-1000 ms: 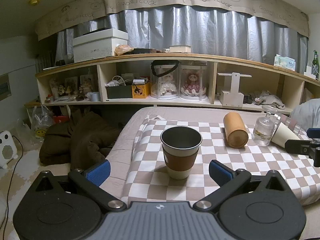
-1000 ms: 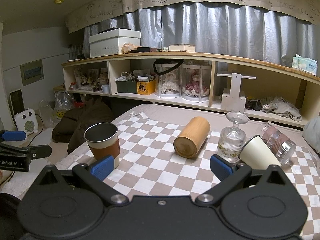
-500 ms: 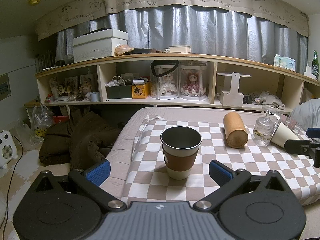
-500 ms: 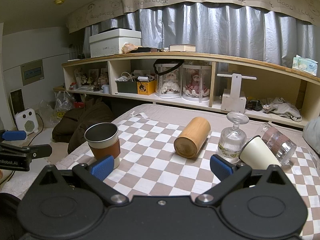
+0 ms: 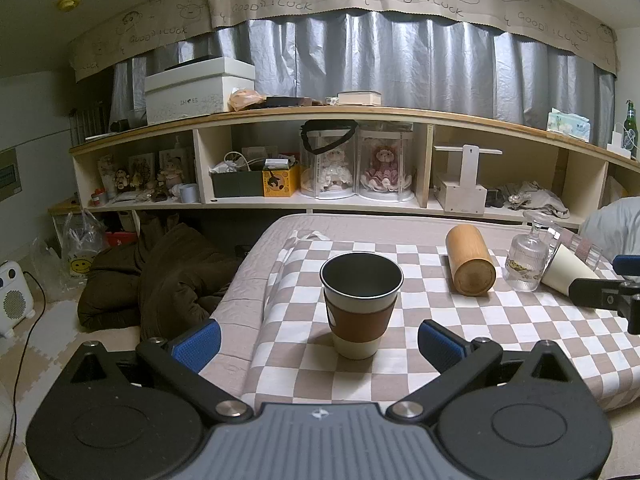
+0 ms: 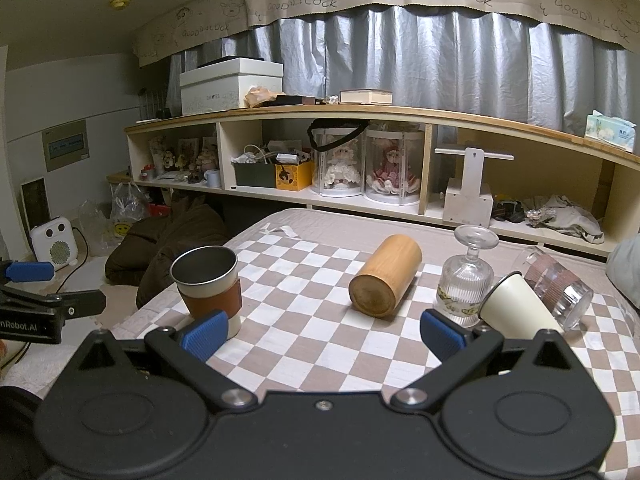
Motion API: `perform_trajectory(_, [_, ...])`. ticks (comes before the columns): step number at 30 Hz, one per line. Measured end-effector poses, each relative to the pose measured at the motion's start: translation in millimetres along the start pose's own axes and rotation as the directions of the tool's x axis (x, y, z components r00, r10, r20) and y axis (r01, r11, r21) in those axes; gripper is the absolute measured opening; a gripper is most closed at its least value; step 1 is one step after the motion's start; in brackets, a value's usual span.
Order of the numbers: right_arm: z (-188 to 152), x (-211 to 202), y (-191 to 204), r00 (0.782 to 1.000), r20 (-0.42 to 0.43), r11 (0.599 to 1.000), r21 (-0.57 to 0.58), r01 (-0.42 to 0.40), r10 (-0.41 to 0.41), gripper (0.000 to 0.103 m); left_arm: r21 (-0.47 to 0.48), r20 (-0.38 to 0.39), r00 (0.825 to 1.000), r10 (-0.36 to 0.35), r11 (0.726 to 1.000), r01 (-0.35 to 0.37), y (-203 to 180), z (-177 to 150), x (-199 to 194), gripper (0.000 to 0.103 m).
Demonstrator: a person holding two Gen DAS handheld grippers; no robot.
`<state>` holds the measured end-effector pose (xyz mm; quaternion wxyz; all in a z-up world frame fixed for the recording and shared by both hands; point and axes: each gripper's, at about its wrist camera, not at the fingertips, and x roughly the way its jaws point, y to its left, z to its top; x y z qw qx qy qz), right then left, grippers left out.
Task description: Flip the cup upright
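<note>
1. The left gripper (image 5: 318, 340) is spread wide, its blue pads on either side of the sleeved cup (image 5: 360, 306) but short of it, touching nothing.
2. The right gripper (image 6: 323, 332) is just as wide apart and holds nothing; its fingers point at the middle of the checkered cloth (image 6: 320, 344).
3. That sleeved cup stands upright near the cloth's left edge, mouth up, a brown band round its middle; from the right wrist it sits just behind the left blue pad (image 6: 204, 334).
4. A wooden cup (image 6: 386, 282) lies on its side in the middle of the cloth, well apart from the sleeved one.
5. Further right a stemmed glass (image 6: 466, 280) stands upside down, foot in the air.
6. Just beside it a cream paper cup (image 6: 516, 310) lies tipped over, and a clear tumbler (image 6: 558, 290) lies behind that.
7. A long shelf (image 5: 320, 114) runs along the curtained wall behind.
</note>
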<state>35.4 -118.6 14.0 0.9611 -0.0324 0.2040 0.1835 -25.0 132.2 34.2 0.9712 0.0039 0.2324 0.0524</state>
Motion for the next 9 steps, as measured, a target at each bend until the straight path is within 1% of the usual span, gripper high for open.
perform_trajectory(9, [-0.3, -0.2, 0.0, 1.0, 0.001, 1.0, 0.001, 0.001, -0.001, 0.103, 0.002, 0.002, 1.0, -0.002, 1.0, 0.002, -0.4, 0.7, 0.1, 0.103])
